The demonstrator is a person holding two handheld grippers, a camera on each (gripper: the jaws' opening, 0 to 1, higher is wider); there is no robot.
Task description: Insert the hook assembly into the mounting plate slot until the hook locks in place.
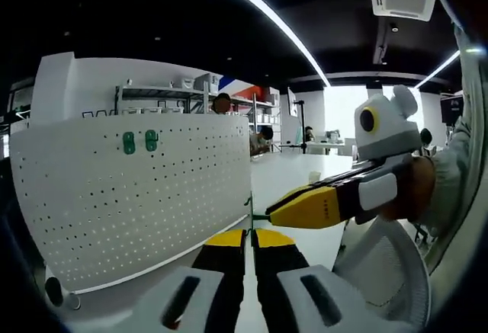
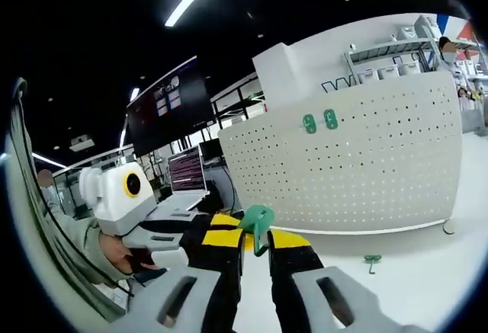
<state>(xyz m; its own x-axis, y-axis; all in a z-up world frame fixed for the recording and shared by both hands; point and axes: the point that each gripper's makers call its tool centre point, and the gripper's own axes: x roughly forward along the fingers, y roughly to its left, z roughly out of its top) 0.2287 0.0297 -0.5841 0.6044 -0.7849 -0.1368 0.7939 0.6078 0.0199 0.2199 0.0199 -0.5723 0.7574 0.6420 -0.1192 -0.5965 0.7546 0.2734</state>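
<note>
1. Your left tongs [image 1: 249, 241] are drawn narrow, the yellow-tipped jaws almost meeting, and in your left gripper view a thin green piece [image 1: 248, 212] stands just above their tips. You cannot tell from that view whether they pinch it.
2. In your right gripper view the right tongs [image 2: 258, 243] are closed on a green hook [image 2: 257, 223]; its broad head sticks up between the yellow tips.
3. Your left tongs also reach into that view from the left [image 2: 217, 234], their tips touching or just beside the same hook.
4. In your left gripper view the right tongs [image 1: 276, 212] come in from the right, their yellow tip pointing at the thin green piece.
5. The white pegboard [image 1: 137, 196] stands upright on the white worktop [image 1: 297, 173], curved, with rows of small holes.
6. Two green hooks [image 2: 319, 121] already sit side by side near the pegboard's top edge, well apart from your tongs.
7. A loose green part [image 2: 372, 260] lies on the worktop to the right of your right tongs, in front of the pegboard's lower edge.
8. A white chair back [image 1: 381, 268] shows at the lower right of your left gripper view.
</note>
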